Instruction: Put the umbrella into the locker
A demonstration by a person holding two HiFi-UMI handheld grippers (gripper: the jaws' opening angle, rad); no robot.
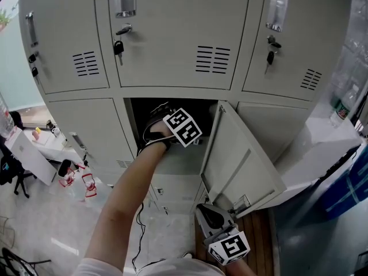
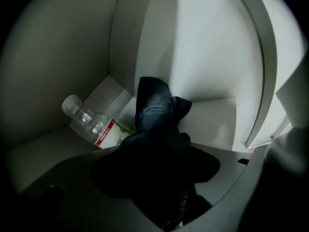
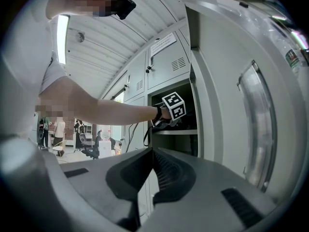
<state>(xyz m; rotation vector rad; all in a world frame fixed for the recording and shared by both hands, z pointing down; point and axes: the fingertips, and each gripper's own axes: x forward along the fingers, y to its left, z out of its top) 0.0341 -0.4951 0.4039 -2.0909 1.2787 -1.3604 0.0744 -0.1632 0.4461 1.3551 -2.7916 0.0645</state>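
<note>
Umbrella point(image 2: 154, 111) lies beside a red-labelled bottle point(image 2: 90, 123), print unreadable.

Bottle label point(image 2: 107, 134) print too blurred; no legible text.

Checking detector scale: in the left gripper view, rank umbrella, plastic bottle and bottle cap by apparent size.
1. umbrella, though nearest the camera, which inflates it
2. plastic bottle
3. bottle cap
</note>
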